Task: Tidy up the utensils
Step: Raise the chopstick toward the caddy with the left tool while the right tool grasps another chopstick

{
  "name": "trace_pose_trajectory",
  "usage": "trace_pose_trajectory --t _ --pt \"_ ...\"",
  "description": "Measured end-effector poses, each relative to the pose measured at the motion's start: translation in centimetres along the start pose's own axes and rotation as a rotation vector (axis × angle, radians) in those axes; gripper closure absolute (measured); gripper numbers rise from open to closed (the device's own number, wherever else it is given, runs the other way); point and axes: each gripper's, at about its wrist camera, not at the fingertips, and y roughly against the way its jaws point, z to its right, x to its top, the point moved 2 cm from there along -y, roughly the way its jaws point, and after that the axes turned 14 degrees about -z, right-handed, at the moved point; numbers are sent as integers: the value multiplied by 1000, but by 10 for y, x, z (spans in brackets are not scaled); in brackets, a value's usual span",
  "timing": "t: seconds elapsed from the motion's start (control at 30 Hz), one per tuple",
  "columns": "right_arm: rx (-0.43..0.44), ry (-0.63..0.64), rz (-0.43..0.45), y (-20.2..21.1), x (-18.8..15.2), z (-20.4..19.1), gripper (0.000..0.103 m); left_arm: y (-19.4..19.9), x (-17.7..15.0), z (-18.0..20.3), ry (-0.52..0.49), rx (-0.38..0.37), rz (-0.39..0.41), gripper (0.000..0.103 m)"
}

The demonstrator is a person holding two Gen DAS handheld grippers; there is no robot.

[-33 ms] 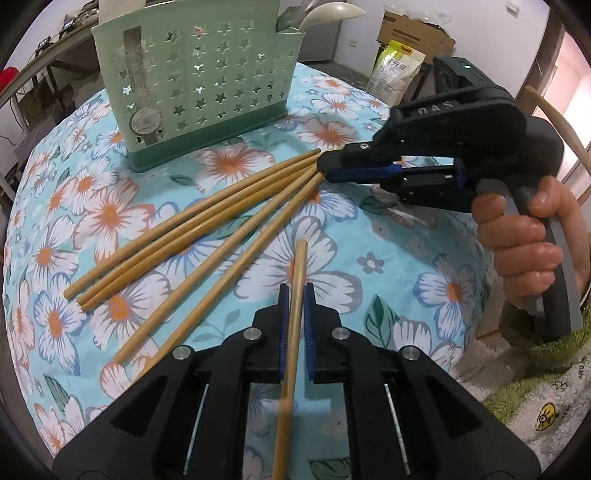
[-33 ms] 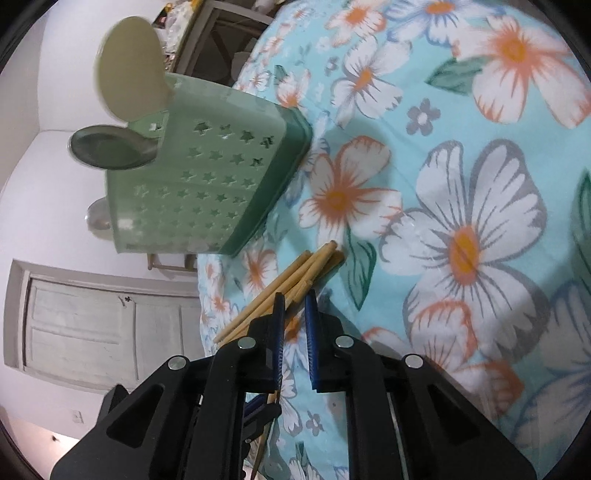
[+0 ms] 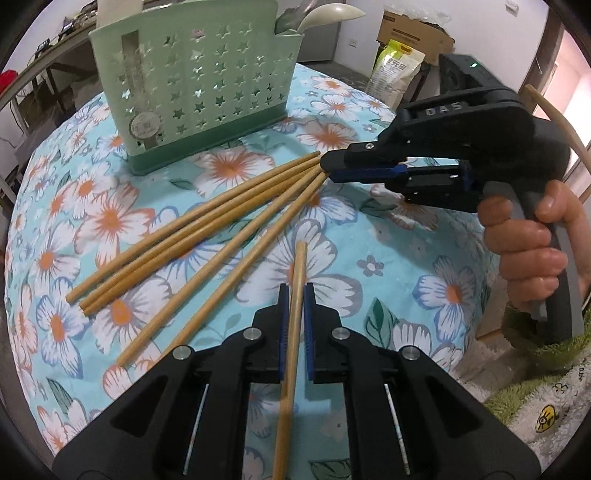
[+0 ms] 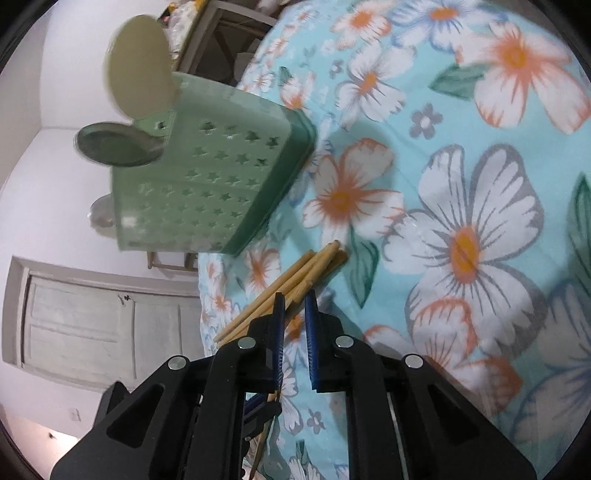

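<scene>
The left hand-held gripper (image 3: pixel 294 291) was clamped on one chopstick (image 3: pixel 295 295), which ran straight between its blue pads (image 3: pixel 283 325) and stuck out ahead over the floral cloth (image 3: pixel 406 258) of the table. Five more chopsticks (image 3: pixel 207 229) lay fanned on the cloth, their far tips gathered together near the middle of the table and their near ends spreading toward the left edge. The right hand-held gripper (image 3: pixel 325 168), turned on its side in a hand (image 3: pixel 532 251), had its narrowed tip at those gathered tips. Its jaws had just been closing and stood almost shut; in the right wrist view the chopstick tips (image 4: pixel 314 266) lay ahead of the pads (image 4: pixel 312 332), and whether anything was pinched could not be told. A green rack (image 3: pixel 207 85) with star cut-outs stood upright toward the table's far edge, just behind the fan, with a pale spoon (image 3: pixel 332 14) rising from its right end.
</scene>
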Motion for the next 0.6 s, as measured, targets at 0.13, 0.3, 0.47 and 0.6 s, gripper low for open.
trace_pose_trajectory --t 0.13,0.3,0.47,0.6 --pt "-26 87 33 6 -5 -23 92 -1 11 4 -11 4 1 96" --pt "-63 194 74 11 -10 -54 93 -17 23 9 -20 19 -29 96" --pt "-104 282 113 13 -12 -80 93 -17 25 12 -31 31 -19 97" --pt "-123 321 140 20 -14 -85 93 -5 24 14 -33 18 6 98"
